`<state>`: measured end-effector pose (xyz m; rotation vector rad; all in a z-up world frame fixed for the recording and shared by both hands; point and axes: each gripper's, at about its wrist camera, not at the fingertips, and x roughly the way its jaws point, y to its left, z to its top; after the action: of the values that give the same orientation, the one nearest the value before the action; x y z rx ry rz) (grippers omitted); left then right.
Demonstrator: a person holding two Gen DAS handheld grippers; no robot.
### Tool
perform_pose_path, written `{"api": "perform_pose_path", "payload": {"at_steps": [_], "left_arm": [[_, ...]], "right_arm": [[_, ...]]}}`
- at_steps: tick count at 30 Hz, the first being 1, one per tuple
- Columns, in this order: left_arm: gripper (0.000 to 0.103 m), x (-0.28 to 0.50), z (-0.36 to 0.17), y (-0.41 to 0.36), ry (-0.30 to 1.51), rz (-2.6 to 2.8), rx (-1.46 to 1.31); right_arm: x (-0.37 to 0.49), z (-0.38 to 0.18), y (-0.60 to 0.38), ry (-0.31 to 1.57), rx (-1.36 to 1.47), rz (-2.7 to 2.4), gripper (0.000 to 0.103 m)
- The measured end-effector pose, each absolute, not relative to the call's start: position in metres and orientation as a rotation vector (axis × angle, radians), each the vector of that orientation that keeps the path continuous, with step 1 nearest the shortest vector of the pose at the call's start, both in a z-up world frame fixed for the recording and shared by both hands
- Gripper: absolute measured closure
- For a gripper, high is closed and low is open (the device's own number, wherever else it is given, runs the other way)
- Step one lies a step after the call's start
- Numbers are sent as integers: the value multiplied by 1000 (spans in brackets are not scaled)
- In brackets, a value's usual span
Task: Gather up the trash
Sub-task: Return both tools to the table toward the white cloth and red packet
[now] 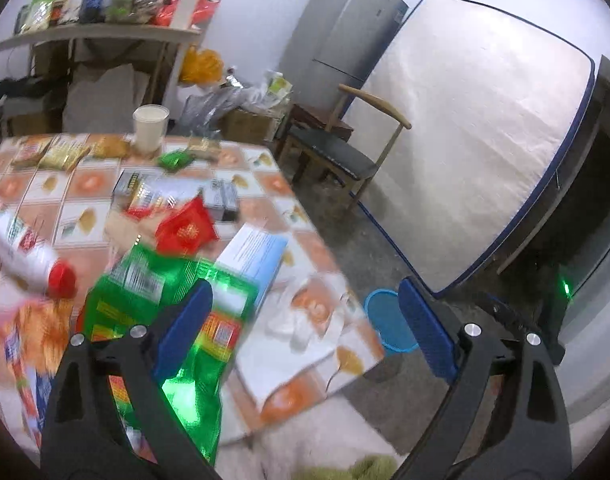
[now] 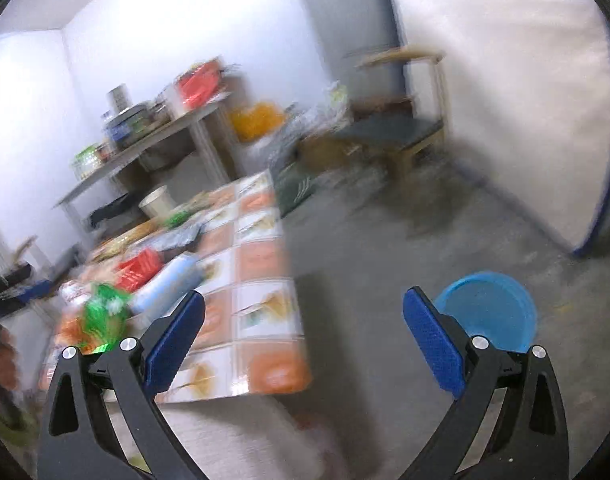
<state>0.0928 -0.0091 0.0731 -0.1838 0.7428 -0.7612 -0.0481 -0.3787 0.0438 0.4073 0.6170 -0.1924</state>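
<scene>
Left gripper (image 1: 305,312) with both blue pads spread wide and nothing between them, poised above the near corner of the desk (image 1: 337,336), whose tiled-pattern cloth carries the trash. Directly beneath and behind its left finger lies a shiny green wrapper (image 1: 153,300); beyond that, farther from the gripper, a red packet (image 1: 187,230), a white-and-blue box (image 1: 253,256) toward the desk edge, and to the left a white bottle with a red cap (image 1: 29,256) lying on its side. At the far end of the desk stands a white paper cup (image 1: 149,128), with further small packets just beside it. Below the right finger, on the concrete floor just past the desk corner, sits a blue bin (image 1: 385,320). Right gripper (image 2: 303,336), likewise released, jaws fully apart and empty, held over the floor between the desk (image 2: 261,264) on its left and the blue bin (image 2: 493,312) close behind its right finger. The view from this gripper is motion-blurred; the green wrapper (image 2: 103,314) shows left of the left finger. Background: a wooden chair (image 1: 345,152), a grey refrigerator (image 1: 341,32), and a mattress (image 1: 477,128) leaning upright against the wall.
</scene>
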Motion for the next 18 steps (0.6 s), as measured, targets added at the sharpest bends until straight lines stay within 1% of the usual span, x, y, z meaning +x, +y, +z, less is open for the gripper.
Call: {"api": "perform_pose_path", "payload": {"at_steps": [5,6,10,11,16,18], "left_arm": [[13,69,41,17,750,-705,-203],[13,66,35,20,755,-693,-198],[13,65,19,26,796,-659,-171],[13,64,15,29,797,-651,-162],[13,59,9,41,772,-627,-147],[13,59,7,48,767,-610,-148]], "right_arm": [[-17,23,-338,731,437,-15,8],[-11,19,-330,748,424,5,10],[16,2,-296,845,373,60,26],[24,-3,-288,870,363,70,29],[59,-24,-252,921,268,75,32],[72,-33,-240,951,221,74,36]]}}
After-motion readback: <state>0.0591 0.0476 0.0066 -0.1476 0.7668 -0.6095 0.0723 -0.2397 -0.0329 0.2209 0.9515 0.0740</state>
